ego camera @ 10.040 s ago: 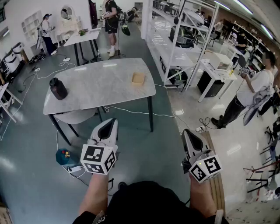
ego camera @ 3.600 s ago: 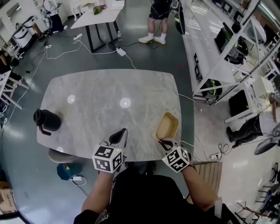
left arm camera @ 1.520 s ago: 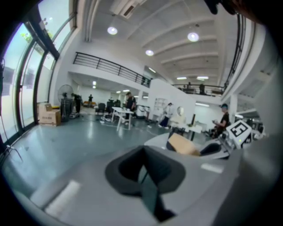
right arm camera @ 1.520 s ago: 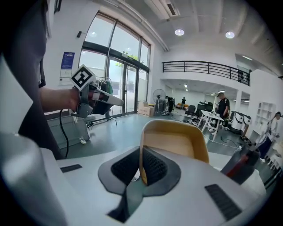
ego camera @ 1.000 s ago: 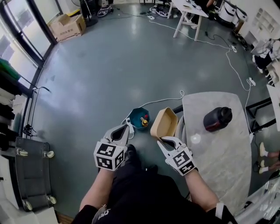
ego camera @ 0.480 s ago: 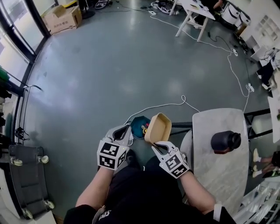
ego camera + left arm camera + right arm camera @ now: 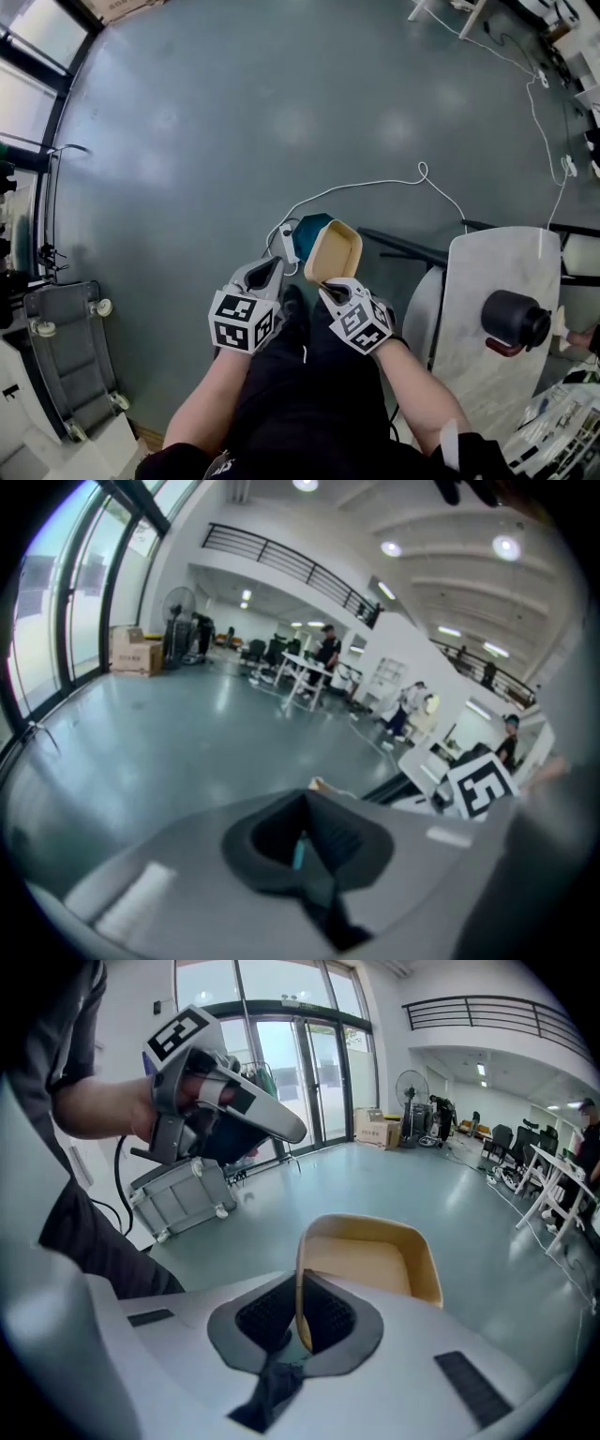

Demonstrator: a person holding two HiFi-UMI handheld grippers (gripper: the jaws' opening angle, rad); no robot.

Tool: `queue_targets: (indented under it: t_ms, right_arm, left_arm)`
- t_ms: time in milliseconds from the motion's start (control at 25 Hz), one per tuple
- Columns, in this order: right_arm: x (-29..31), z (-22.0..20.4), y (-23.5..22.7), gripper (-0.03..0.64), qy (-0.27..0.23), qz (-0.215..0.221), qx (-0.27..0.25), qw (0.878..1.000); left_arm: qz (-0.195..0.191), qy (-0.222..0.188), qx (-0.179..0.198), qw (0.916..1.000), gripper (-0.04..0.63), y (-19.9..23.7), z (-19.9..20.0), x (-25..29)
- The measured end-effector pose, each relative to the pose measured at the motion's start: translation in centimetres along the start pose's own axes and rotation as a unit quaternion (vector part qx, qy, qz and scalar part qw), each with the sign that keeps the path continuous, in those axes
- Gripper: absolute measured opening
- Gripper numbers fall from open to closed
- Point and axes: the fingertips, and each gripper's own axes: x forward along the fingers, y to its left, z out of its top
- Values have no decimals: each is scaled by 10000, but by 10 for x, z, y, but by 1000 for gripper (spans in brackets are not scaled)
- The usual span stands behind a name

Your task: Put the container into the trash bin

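The right gripper [image 7: 328,289] has its jaws clamped on the near wall of the tan container [image 7: 335,251], with the thin rim pinched between the dark pads [image 7: 333,1316]. The container hangs tilted just above the teal trash bin [image 7: 307,226] and hides most of the bin's opening in the head view; whether the two touch I cannot tell. The left gripper [image 7: 274,266] hovers just beside the bin, its jaws pressed together with nothing in them. A white cable [image 7: 366,185] curves away from the bin across the floor. On the bin's other side stands the marble surface [image 7: 487,272], carrying a black jug [image 7: 516,319].
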Motion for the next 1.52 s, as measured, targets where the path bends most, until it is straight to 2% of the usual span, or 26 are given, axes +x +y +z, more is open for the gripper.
queue_targets:
  t_ms: [80, 280, 520, 800, 1000, 1240, 1320, 1400, 1520]
  right_arm:
    - [20, -12, -8, 11, 169, 55, -57, 9998]
    - [70, -40, -10, 12, 459, 338, -306, 9979]
    - [116, -77, -34, 12, 725, 408, -226, 9963]
    - [174, -122, -47, 12, 1069, 471, -287, 9927]
    - [217, -145, -58, 14, 1292, 469, -257, 9902]
    - [255, -166, -78, 18, 1426, 252, -136, 9894]
    - [265, -172, -82, 46, 1496, 263, -32, 9884]
    - [271, -176, -81, 158, 1597, 382, 149, 9863]
    - [259, -160, -77, 163, 1484, 469, 427, 9869]
  left_arm:
    - [50, 120, -78, 9999, 9, 8, -10, 17]
    - [175, 241, 19, 9996, 8, 33, -30, 55]
    - [272, 587, -216, 9977, 9, 54, -70, 98]
    - [494, 826, -139, 9953, 9, 93, -111, 129]
    - [412, 987, -396, 9935, 9, 108, -149, 150]
    - [425, 1290, -502, 9895, 9, 118, -197, 163]
    - [466, 1354, -542, 9882, 9, 121, -201, 158]
    - [510, 1363, -596, 9876, 9, 120, -198, 148]
    - [484, 1169, -781, 9889, 9, 112, -179, 132]
